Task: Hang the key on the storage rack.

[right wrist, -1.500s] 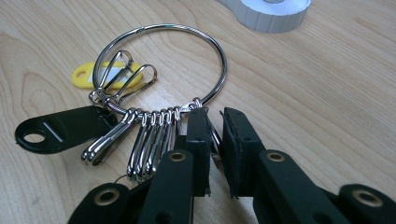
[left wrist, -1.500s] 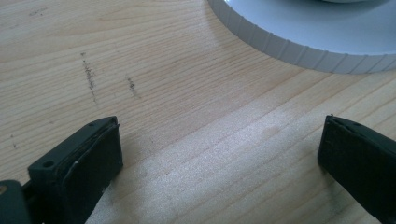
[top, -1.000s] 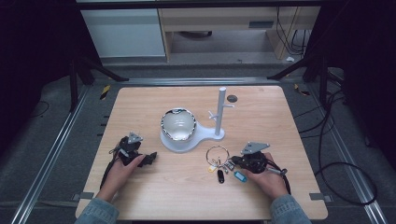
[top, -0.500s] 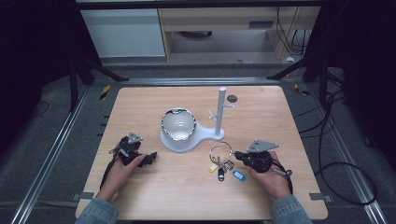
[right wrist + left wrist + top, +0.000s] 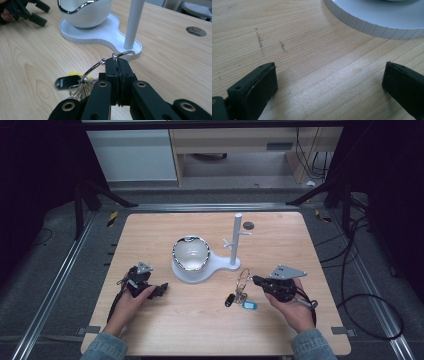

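Note:
A metal key ring [image 5: 243, 276] [image 5: 96, 65] carries several keys, a black fob [image 5: 229, 300] [image 5: 65, 81], a blue tag [image 5: 248, 305] and a yellow tag [image 5: 73, 74]. My right gripper [image 5: 255, 280] [image 5: 116, 61] is shut on the ring's top and holds it upright, while the keys and tags still trail on the table. Just beyond stands a white stand [image 5: 219, 264] [image 5: 100, 33] with a chrome-rimmed bowl [image 5: 190, 253] [image 5: 86, 11] and a pegged post [image 5: 236, 240] [image 5: 133, 23]. At the table's left my left gripper [image 5: 161, 290] [image 5: 329, 75] rests open on bare wood, near the stand's ribbed edge [image 5: 372, 23].
The wooden table [image 5: 150, 240] has a round hole [image 5: 248, 225] [image 5: 196, 31] behind the post. Black frame rails and cables run along both sides on the floor. Cabinets stand beyond the far edge. Bare wood lies between my two hands.
My right gripper has risen and moved slightly towards the post, pulling the key ring upright; the keys and tags have dragged along under it. The left hand has kept still.

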Demonstrator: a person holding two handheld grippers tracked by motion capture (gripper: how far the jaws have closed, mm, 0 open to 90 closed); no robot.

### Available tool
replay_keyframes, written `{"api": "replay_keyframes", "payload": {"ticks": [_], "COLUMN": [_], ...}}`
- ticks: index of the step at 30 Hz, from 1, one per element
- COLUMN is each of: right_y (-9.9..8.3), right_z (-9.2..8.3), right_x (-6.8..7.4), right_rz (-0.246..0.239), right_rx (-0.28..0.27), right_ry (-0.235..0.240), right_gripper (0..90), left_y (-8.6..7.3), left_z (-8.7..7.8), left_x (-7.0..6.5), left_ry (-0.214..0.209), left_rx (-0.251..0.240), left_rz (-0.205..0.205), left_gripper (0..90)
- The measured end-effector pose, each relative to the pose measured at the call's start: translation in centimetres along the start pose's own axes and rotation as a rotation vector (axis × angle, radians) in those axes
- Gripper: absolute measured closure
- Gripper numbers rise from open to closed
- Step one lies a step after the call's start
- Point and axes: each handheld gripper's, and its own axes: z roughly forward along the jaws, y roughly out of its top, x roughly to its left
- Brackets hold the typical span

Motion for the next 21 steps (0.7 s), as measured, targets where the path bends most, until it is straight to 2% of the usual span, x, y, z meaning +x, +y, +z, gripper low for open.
{"api": "replay_keyframes", "payload": {"ticks": [5, 14, 21], "right_y": [0.8, 3.3, 4.7], "right_z": [-0.6, -2.5, -3.0], "right_x": [-0.1, -0.3, -0.7], "right_rz": [0.007, -0.013, -0.019], "right_rx": [-0.016, -0.038, -0.056], "right_ry": [-0.006, -0.04, -0.055], "right_gripper": [88.9, 88.9, 88.9], "left_y": [0.0, 0.0, 0.0], "left_z": [0.0, 0.0, -0.1], "left_x": [0.0, 0.0, 0.0], "left_ry": [0.0, 0.0, 0.0], "left_rx": [0.0, 0.002, 0.002], "left_rz": [0.0, 0.002, 0.002], "left_gripper": [0.0, 0.0, 0.0]}}
